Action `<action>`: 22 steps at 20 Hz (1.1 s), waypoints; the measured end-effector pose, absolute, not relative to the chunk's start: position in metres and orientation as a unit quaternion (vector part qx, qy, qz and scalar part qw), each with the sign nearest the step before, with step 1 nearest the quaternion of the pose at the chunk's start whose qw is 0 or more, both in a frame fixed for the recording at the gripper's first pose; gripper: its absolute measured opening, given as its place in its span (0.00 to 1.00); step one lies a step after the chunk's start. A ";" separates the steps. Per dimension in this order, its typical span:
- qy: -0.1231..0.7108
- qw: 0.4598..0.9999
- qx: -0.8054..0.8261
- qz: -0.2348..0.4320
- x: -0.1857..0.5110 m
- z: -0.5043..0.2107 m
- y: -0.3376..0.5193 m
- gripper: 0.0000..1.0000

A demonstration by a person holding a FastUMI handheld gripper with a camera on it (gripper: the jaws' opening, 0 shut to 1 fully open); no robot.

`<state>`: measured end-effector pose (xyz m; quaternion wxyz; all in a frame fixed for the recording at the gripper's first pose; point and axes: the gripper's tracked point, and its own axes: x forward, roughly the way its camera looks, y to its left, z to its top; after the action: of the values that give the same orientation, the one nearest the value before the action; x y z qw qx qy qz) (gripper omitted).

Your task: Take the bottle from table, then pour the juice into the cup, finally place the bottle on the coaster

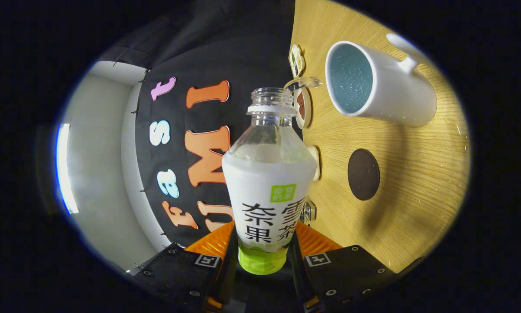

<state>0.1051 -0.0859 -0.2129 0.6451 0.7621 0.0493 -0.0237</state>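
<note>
The bottle, uncapped, is gripped low on its body between both fingers of the tool. Beyond its mouth, the white cup is seen on the wooden tabletop, with the dark round coaster nearby. The cup's blue interior looks speckled, perhaps with droplets.

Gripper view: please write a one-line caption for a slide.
Tongs shut on an uncapped bottle, tipped toward the white cup; the dark coaster waits nearby.
</note>
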 end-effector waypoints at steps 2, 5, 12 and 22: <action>0.047 0.638 0.768 -0.023 0.107 -0.210 -0.087 0.57; 0.044 0.634 0.772 -0.019 0.105 -0.205 -0.088 0.57; 0.037 0.618 0.785 -0.016 0.108 -0.194 -0.092 0.57; 0.035 0.586 0.809 -0.016 0.108 -0.178 -0.090 0.57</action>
<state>0.1082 -0.0904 -0.1781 0.5862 0.8093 0.0350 -0.0156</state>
